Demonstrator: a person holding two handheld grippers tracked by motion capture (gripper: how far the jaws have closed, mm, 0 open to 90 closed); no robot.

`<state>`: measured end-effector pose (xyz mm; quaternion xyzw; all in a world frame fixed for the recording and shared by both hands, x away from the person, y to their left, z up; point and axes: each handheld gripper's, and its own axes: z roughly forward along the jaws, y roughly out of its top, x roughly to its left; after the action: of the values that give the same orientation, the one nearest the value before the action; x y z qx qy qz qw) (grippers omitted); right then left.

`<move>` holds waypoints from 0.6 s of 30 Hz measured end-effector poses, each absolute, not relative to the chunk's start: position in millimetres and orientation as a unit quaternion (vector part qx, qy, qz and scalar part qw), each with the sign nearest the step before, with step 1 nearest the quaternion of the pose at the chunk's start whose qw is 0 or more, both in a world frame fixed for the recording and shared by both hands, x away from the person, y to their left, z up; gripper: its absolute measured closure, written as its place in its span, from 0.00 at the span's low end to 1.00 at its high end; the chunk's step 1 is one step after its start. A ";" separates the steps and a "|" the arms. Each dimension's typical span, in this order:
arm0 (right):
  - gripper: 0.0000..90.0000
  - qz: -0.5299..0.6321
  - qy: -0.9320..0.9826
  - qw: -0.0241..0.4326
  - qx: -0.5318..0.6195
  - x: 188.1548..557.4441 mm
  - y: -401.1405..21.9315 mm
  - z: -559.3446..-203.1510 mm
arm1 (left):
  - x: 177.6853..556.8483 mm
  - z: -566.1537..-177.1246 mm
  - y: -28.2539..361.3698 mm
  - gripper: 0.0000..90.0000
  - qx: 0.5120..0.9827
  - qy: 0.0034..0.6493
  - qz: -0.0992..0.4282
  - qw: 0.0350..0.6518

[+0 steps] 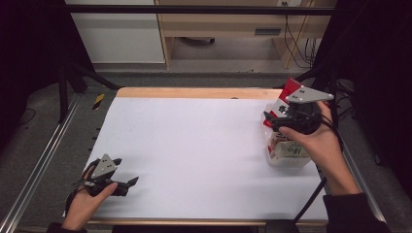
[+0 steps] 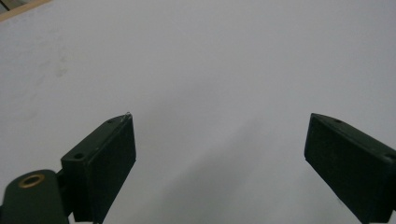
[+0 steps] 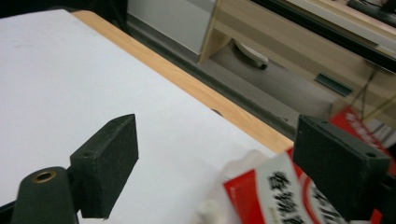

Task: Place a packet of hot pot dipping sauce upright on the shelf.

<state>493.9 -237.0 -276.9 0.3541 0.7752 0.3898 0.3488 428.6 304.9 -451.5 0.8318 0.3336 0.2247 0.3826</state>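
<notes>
A plastic bag (image 1: 285, 148) with a red-and-white printed top and a clear lower part lies near the right edge of the white sheet (image 1: 194, 145). My right gripper (image 1: 272, 120) hovers over the bag's red top, jaws pointing left and wide apart. In the right gripper view the bag's red top (image 3: 271, 191) sits low between the jaws of the right gripper (image 3: 215, 126), and the pads do not press on it. My left gripper (image 1: 125, 171) rests at the front left of the sheet. In its own view the left gripper (image 2: 220, 119) stands open over bare white paper.
The wooden table edge (image 1: 194, 92) runs along the far side, with a pale desk (image 1: 218, 24) on the floor beyond. Metal rails (image 1: 39, 165) flank the table's left side, and black frame posts (image 1: 73, 73) stand at the back corners.
</notes>
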 end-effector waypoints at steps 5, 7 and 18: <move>0.15 0.400 0.784 0.337 0.335 484.3 -208.4 -287.7 | 428.3 -451.4 304.6 0.10 0.832 0.332 0.227 0.381; 0.14 0.406 0.785 0.329 0.334 481.6 -199.6 -293.1 | 428.3 -451.4 304.6 0.10 0.832 0.332 0.228 0.381; 0.12 0.412 0.795 0.311 0.319 470.4 -168.5 -320.1 | 428.1 -451.3 304.6 0.09 0.833 0.331 0.230 0.379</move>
<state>470.4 -168.5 -320.1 0.3192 0.7951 0.4117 0.3106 428.1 304.6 -451.3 0.8328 0.3314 0.2304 0.3788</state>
